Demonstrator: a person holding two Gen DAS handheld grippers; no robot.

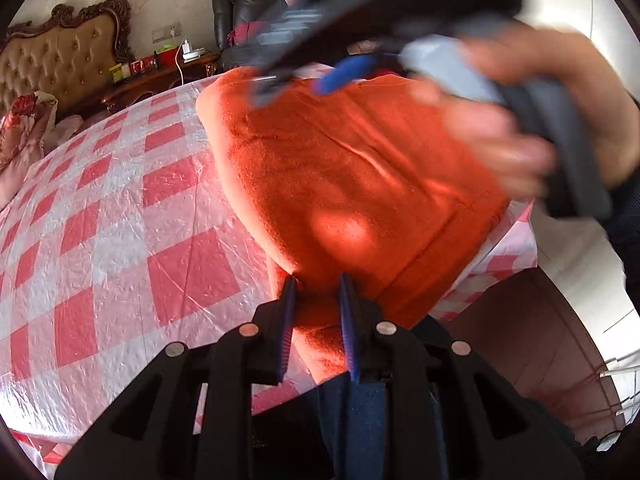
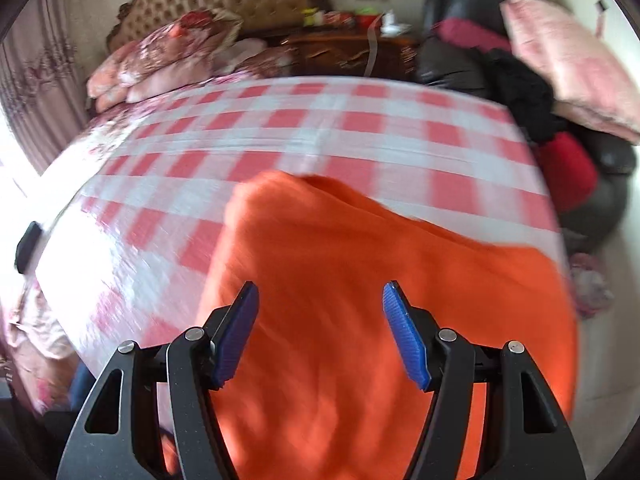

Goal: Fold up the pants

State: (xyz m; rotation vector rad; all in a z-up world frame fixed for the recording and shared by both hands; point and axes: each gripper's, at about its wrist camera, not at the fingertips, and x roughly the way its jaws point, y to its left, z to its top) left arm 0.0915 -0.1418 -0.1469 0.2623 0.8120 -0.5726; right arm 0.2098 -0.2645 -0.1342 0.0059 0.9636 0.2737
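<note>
A carved, padded headboard (image 1: 60, 60) stands at the far left of the left wrist view, with a dark wooden nightstand (image 1: 160, 76) beside it that carries small cups and a charger. In front of them spreads the surface (image 1: 100, 220), covered with a pink and white checked cloth under clear plastic. The orange pants (image 1: 352, 184) lie on it toward its right edge, folded over into a broad pad. The left claw (image 1: 316, 292) is nearly closed on a bunched corner of the pants at the near edge, its blue pads pressing the cloth from both sides. Above and to the right, a blurred hand (image 1: 520, 120) carries the right claw (image 2: 320, 320) over the pants. In the right wrist view its jaws stand wide apart with nothing gripped; the pants lie below them. A black chair (image 2: 460, 40) piled with pillows and clothes stands at the far right.
</note>
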